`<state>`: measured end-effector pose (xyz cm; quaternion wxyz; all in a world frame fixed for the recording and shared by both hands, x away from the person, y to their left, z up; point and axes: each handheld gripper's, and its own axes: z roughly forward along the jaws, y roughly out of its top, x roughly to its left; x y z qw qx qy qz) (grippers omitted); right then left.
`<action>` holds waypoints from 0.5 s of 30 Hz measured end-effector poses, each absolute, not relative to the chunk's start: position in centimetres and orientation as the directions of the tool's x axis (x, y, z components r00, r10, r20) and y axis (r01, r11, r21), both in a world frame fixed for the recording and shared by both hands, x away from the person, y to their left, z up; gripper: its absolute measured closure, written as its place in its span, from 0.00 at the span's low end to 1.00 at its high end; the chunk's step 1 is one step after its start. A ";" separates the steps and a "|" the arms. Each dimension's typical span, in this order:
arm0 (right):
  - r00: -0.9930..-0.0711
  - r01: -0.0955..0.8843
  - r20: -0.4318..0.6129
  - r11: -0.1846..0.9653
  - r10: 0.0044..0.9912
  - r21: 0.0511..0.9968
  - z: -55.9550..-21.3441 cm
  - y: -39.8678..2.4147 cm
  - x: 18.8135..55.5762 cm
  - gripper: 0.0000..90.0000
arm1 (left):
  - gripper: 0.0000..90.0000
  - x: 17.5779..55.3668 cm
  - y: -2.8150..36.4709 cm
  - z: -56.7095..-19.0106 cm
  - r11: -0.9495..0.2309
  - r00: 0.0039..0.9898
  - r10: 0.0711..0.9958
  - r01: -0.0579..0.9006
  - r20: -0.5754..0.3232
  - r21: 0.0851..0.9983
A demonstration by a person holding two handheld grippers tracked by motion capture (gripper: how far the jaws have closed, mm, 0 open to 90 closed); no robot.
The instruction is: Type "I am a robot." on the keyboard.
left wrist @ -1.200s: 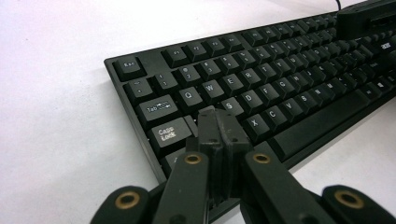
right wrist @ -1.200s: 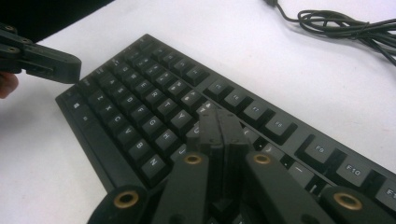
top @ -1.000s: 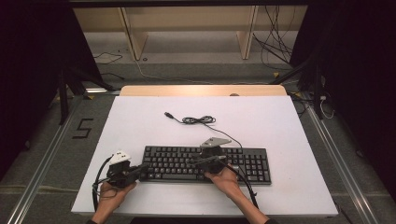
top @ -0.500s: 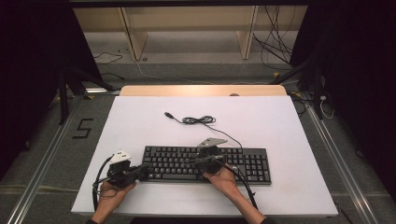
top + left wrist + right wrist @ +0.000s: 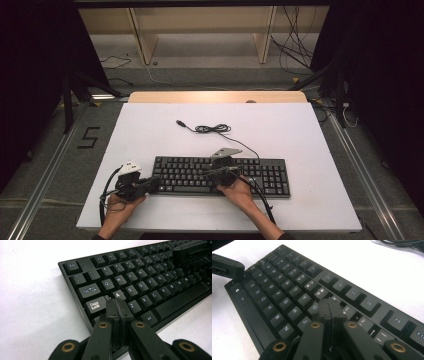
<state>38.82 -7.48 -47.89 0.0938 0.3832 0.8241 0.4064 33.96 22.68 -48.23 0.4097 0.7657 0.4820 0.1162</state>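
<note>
The black keyboard (image 5: 220, 175) lies flat on the white table (image 5: 300, 125), at about 6 o'clock from the table's middle, its long side running from 9 to 3 o'clock along the near edge. Its cable (image 5: 215, 129) leaves the back edge and lies in a loose coil at 12 o'clock from the keys, ending in a plug toward 11 o'clock.

The left gripper (image 5: 150, 185) sits at the keyboard's 9 o'clock end, tips over the leftmost keys; in the left gripper view its jaws are pressed together with nothing between them, their tips by the A and Caps Lock keys (image 5: 96, 305). The right gripper (image 5: 207, 172) is over the middle of the keyboard, jaws likewise fully closed and empty; in the right gripper view the tips stand above the keys near U and J (image 5: 305, 321). Whether either tip presses a key I cannot tell.

Beyond the table at 12 o'clock stands a wooden shelf frame (image 5: 200, 35) on a grey floor
</note>
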 end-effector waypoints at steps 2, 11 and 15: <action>-0.689 0.556 0.158 0.375 0.708 0.742 -47.9 -7.5 38.8 1.00 | 0.99 34.0 22.7 -48.3 -0.203 0.509 0.833 0.646 -0.217 0.736; -0.687 0.560 0.160 0.376 0.709 0.739 -48.0 -7.4 38.8 1.00 | 0.99 34.1 22.7 -48.3 -0.204 0.509 0.832 0.651 -0.221 0.731; -0.688 0.557 0.149 0.385 0.710 0.736 -48.2 -7.3 38.8 1.00 | 0.99 34.1 22.6 -48.5 -0.206 0.502 0.836 0.660 -0.220 0.723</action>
